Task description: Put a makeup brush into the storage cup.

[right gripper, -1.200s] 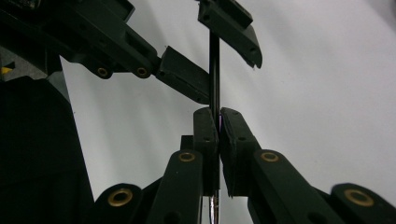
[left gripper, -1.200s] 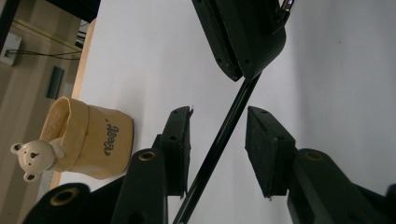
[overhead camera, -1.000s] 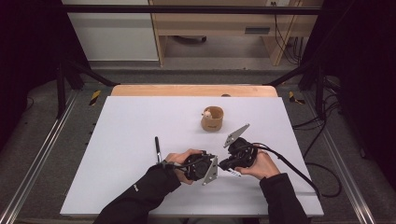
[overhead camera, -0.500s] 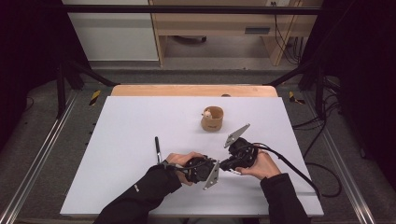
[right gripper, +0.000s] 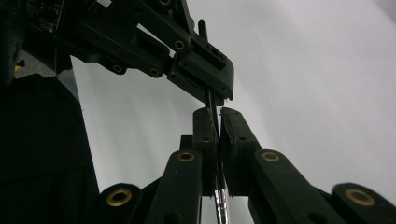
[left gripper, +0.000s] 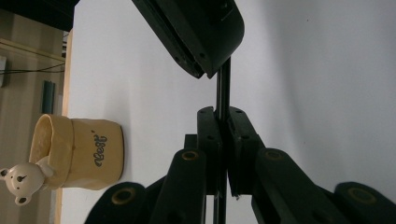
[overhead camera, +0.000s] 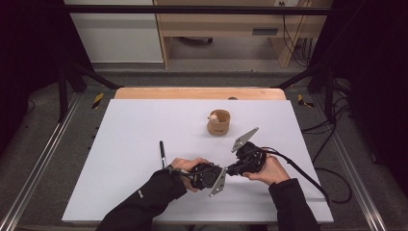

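**Item in hand:** thin black rod [left gripper: 223, 88], pen-like, with a silver section [right gripper: 221, 200] at the end nearest the right gripper view's camera. It is held clear of the counter [overhead camera: 134, 125], at the near middle, and bridges the two tools.

**Left hand-held gripper** [left gripper: 223, 116]: jaws pressed together on the rod, having just been closing onto it. In the high view it sits at the person's left hand [overhead camera: 185, 168].

**Right hand-held gripper** [right gripper: 215, 116]: jaws pinching the same rod nearer its silver section, tip to tip with the left tool.

**Second item:** black pen [overhead camera: 162, 153], lying loose on the counter just left of the left hand, untouched.

**Third item:** tan cup [overhead camera: 219, 123], upright, well beyond the tools, with a small cream bear figure [left gripper: 23, 182] on its rim.

**Progress, as judged:**
- Done: the rod is lifted and gripped at both ends.
- Probably left: the working step itself, pulling apart, joining, or handing over from one tool to the other. Nothing has separated yet.
- The rod may belong with the pen on the counter, but the pictures do not settle that.

**Writing:**
- The cup carries one dark script word [left gripper: 99, 150], possibly "Best"; the reading is not certain.
- The left sleeve has a small pale mark [overhead camera: 140, 194], too small to read.
- No brand is legible on either tool.
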The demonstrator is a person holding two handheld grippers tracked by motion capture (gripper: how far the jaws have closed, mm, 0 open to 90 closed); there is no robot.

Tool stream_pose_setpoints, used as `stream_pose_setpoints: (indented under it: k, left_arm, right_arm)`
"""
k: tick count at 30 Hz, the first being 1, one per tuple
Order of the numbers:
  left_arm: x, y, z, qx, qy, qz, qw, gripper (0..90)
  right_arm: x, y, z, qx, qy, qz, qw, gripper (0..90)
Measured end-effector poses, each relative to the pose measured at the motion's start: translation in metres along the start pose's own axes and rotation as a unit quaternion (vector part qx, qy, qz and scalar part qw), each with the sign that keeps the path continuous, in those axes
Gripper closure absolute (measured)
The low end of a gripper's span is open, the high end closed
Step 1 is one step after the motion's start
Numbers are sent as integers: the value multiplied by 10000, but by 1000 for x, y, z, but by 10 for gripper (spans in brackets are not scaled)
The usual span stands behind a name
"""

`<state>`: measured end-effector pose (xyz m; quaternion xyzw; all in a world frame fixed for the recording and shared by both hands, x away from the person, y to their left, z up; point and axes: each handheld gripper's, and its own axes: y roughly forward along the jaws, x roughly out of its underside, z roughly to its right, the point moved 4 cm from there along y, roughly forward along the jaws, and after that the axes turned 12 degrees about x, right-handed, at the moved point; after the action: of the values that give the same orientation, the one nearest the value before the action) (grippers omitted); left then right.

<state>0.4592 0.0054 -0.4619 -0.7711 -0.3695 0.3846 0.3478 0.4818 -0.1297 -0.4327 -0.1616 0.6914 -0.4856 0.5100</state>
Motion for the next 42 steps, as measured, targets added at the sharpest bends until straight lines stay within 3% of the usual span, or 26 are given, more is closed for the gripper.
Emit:
stream_pose_setpoints:
  k: [10, 13, 15, 21, 22, 24, 25, 26, 31, 39, 42]
  left_arm:
    - [3, -1, -1, 20, -117, -103, 9999, 847]
    - [5, -1, 0, 37, -161, -108, 9998, 847]
    - [5, 1, 1, 53, -274, 33, 9996, 847]
    - [8, 0, 1, 63, -358, 21, 9993, 847]
    - [9, -2, 1, 99, -368, -79, 9992, 847]
    - [11, -1, 1, 108, -455, -53, 9989, 847]
    - [12, -1, 1, 106, -506, -22, 9987, 847]
    - [12, -1, 1, 106, -506, -22, 9987, 847]
    - [16, -1, 2, 169, -686, -69, 9975, 847]
    - [21, -3, 2, 188, -994, -21, 9949, 847]
    - [23, -4, 2, 209, -1131, -1, 9934, 847]
  right_arm:
    - [0, -7, 3, 230, -65, 267, 9994, 843]
    - [-1, -13, 4, 320, -3, 412, 9986, 832]
    - [-1, -16, 5, 407, 11, 463, 9981, 824]
    - [-1, -24, 11, 659, 166, 765, 9948, 761]
    - [-1, -25, 14, 739, 269, 870, 9931, 741]
    - [-1, -26, 15, 799, 295, 907, 9922, 722]
    - [0, -28, 18, 905, 373, 1056, 9896, 686]
    - [0, -28, 18, 905, 373, 1056, 9896, 686]
    - [-1, -35, 23, 1068, 589, 1451, 9819, 559]
    - [0, -38, 26, 1303, 778, 1665, 9743, 406]
    - [2, -40, 29, 1464, 863, 1800, 9689, 343]
